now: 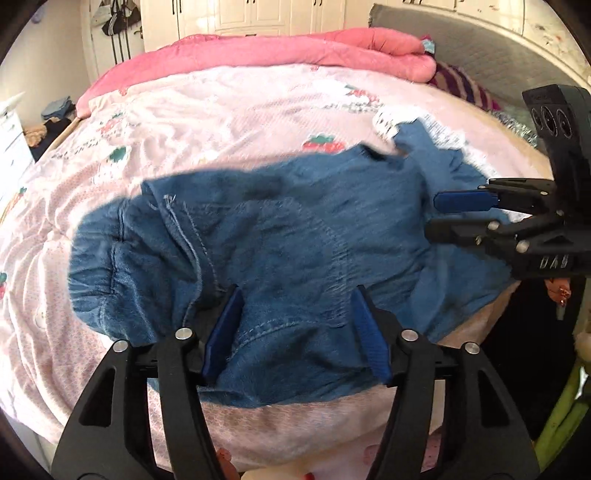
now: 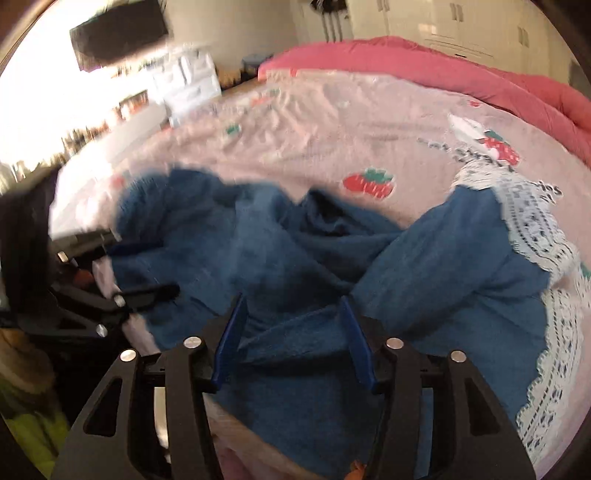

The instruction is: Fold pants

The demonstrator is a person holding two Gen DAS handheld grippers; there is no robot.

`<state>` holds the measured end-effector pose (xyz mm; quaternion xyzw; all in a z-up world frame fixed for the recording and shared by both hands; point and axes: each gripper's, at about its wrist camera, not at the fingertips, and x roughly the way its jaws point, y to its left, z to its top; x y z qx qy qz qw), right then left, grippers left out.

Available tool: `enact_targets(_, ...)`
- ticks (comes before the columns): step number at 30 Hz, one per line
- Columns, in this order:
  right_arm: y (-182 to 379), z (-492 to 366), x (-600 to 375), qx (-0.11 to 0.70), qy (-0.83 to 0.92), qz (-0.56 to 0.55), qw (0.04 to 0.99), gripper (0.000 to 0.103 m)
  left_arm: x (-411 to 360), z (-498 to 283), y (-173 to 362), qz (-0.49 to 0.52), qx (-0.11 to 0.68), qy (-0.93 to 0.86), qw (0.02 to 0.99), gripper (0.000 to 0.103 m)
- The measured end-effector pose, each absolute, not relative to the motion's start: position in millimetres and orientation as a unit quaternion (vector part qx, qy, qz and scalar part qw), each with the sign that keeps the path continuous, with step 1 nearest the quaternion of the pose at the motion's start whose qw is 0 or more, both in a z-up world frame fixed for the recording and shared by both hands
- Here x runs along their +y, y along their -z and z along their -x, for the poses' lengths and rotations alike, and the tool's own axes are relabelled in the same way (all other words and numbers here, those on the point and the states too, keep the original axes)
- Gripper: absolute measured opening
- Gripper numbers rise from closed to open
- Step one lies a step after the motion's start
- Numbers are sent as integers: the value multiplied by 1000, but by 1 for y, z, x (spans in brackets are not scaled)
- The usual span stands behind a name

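Blue denim pants (image 1: 280, 240) with white lace cuffs (image 2: 535, 236) lie crumpled on the pink strawberry-print bedspread (image 1: 221, 118) near the bed's front edge. My left gripper (image 1: 295, 295) is open, its blue pads (image 1: 223, 332) spread just above the waist part. My right gripper (image 2: 291, 299) is open over a leg fold of the pants (image 2: 314, 258). The right gripper also shows in the left wrist view (image 1: 432, 218), open at the pants' right side. The left gripper shows blurred in the right wrist view (image 2: 147, 266).
A rolled pink quilt (image 1: 295, 51) lies along the far side of the bed. A grey headboard (image 1: 461, 40) is at the back right. White wardrobes (image 1: 240, 14) stand behind. Drawers and clutter (image 2: 177, 85) are off the bed's far side.
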<state>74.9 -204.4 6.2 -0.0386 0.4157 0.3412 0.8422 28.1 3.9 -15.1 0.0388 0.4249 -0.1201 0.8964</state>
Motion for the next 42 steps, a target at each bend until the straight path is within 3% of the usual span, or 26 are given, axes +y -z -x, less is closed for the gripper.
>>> enact_targets(7, -50, -96, -251, 374, -298, -2, 878, 74, -20, -29, -11, -23, 400, 177, 899, 70)
enact_targets(12, -63, -136, -266, 371, -251, 25, 894, 84, -47, -43, -9, -16, 405, 224, 886, 73)
enact_targets(26, -48, -267, -244, 461, -242, 125, 844, 89, -110, -69, 8, -23, 424, 301, 854, 73)
enact_targets(33, -17, -308, -227, 542, -257, 138, 788, 89, -111, -79, 20, -17, 440, 303, 845, 61)
enact_targets(34, -14, -311, -225, 548, -258, 143, 782, 87, -110, -81, 21, -14, 442, 301, 845, 59)
enact_targets(35, -11, -313, -224, 553, -260, 146, 778, 77, -109, -83, 22, -12, 443, 301, 845, 57)
enact_targets(36, -9, -314, -223, 559, -260, 149, 773, 57, -108, -84, 23, -11, 444, 300, 844, 54)
enact_targets(39, -5, -309, -221, 563, -273, 160, 763, 17, -108, -88, 26, -10, 449, 300, 841, 41)
enact_targets(42, -11, -301, -225, 549, -281, 153, 773, 10, -108, -90, 29, -11, 450, 301, 841, 26)
